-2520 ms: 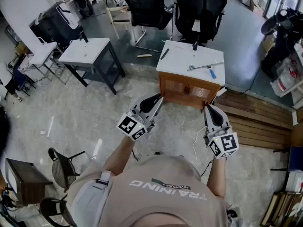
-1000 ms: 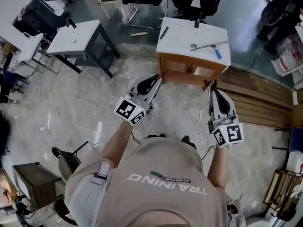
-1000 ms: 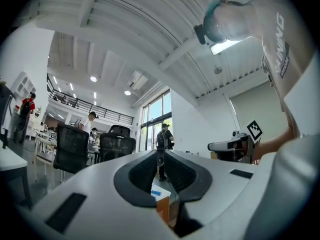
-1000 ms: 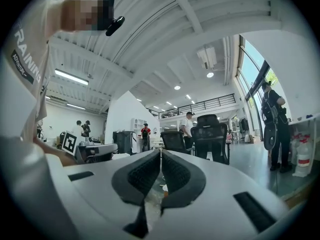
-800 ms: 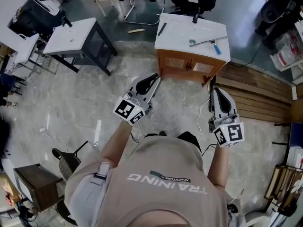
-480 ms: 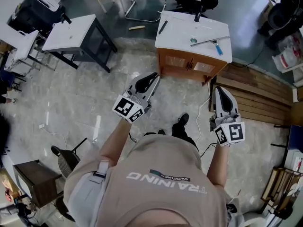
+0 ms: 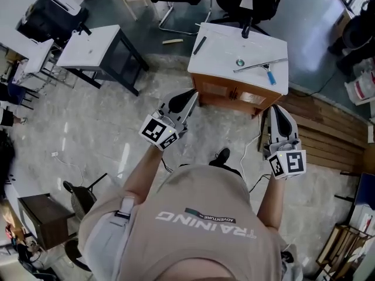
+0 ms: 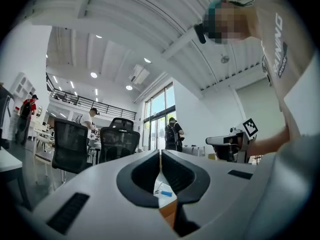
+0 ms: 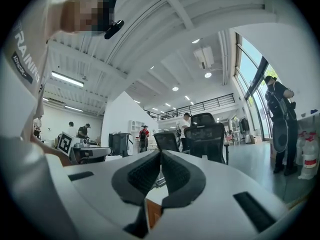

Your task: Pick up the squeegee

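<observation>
Lying on the right half of the white counter [image 7: 218,54], the squeegee [image 7: 261,65] has its long bar running left to right, with the right end tilted slightly away and close to the counter's right edge. Its blue handle [image 7: 270,77] points back toward the near edge. A small round thing [image 7: 239,62] sits just beside the bar's left end, and a black pen [image 7: 199,45] lies near the left edge. The rest of the top is bare. Left tool [image 7: 191,98] is closing, tips nearly together, nothing between them. Right tool [image 7: 275,111] is narrow, tips together, empty. Both hang over the floor just short of the near edge, apart from the squeegee.
</observation>
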`<state>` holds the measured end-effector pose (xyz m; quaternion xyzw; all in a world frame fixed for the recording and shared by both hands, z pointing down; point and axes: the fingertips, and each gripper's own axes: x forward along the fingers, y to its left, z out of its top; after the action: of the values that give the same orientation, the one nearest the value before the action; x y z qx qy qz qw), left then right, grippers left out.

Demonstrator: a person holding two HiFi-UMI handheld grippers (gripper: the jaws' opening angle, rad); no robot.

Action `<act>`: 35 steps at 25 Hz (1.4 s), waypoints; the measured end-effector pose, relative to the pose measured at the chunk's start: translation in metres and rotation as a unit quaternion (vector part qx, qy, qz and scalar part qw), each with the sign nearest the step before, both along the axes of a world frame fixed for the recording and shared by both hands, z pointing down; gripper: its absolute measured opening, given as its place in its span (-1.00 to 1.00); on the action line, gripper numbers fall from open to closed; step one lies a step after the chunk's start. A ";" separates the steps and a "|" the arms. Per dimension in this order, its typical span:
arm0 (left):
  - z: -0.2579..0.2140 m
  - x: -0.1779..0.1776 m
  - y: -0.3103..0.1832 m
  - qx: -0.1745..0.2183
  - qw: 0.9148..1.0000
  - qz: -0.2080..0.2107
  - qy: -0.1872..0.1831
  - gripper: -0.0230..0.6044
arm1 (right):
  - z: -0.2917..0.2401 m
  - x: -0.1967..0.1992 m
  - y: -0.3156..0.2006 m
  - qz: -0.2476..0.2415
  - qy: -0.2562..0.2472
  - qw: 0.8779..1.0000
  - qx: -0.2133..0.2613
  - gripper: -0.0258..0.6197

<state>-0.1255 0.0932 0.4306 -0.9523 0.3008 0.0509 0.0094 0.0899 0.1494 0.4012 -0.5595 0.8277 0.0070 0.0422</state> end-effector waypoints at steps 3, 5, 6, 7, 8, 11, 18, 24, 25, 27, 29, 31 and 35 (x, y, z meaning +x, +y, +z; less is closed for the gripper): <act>-0.004 0.024 -0.021 -0.001 1.000 -0.004 -0.003 -0.88 | -0.005 0.024 -0.026 -0.012 0.000 1.000 0.005 -0.82; -0.008 0.040 -0.031 0.001 1.000 -0.006 -0.009 -0.88 | -0.008 0.038 -0.041 -0.021 0.000 1.000 0.009 -0.82; -0.010 0.048 -0.037 0.003 1.000 -0.007 -0.012 -0.89 | -0.008 0.045 -0.048 -0.025 -0.002 1.000 0.011 -0.82; -0.010 0.054 -0.042 0.004 1.000 -0.009 -0.015 -0.89 | -0.007 0.051 -0.056 -0.029 -0.004 0.999 0.012 -0.82; -0.010 0.060 -0.047 0.004 1.000 -0.012 -0.018 -0.89 | -0.005 0.057 -0.063 -0.033 -0.006 0.999 0.012 -0.82; -0.003 0.068 -0.060 -0.005 0.999 -0.029 -0.022 -0.89 | 0.003 0.070 -0.079 -0.043 -0.011 0.999 0.008 -0.82; 0.005 0.064 -0.095 -0.020 0.997 -0.068 -0.032 -0.89 | 0.011 0.085 -0.109 -0.054 -0.011 0.998 -0.001 -0.82; 0.016 0.069 -0.141 -0.027 0.996 -0.079 -0.024 -0.89 | 0.020 0.090 -0.143 -0.056 -0.006 0.998 -0.013 -0.82; 0.018 0.070 -0.151 -0.027 0.996 -0.077 -0.023 -0.89 | 0.022 0.090 -0.151 -0.055 -0.004 0.998 -0.015 -0.82; 0.022 0.072 -0.171 -0.029 0.997 -0.073 -0.022 -0.89 | 0.022 0.089 -0.168 -0.054 -0.001 0.998 -0.017 -0.82; 0.026 0.071 -0.195 -0.030 0.996 -0.074 -0.025 -0.89 | 0.021 0.085 -0.189 -0.054 0.004 0.998 -0.017 -0.82; 0.028 0.069 -0.223 -0.029 0.996 -0.080 -0.035 -0.89 | 0.018 0.081 -0.212 -0.053 0.009 0.998 -0.015 -0.82; 0.036 0.065 -0.277 -0.025 0.994 -0.090 -0.057 -0.89 | 0.013 0.077 -0.263 -0.043 0.011 0.999 -0.013 -0.82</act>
<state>-0.0601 -0.1840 0.4666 -0.9226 0.3855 -0.0121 0.0073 0.1671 -0.1132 0.4141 -0.5240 0.8513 0.0008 0.0256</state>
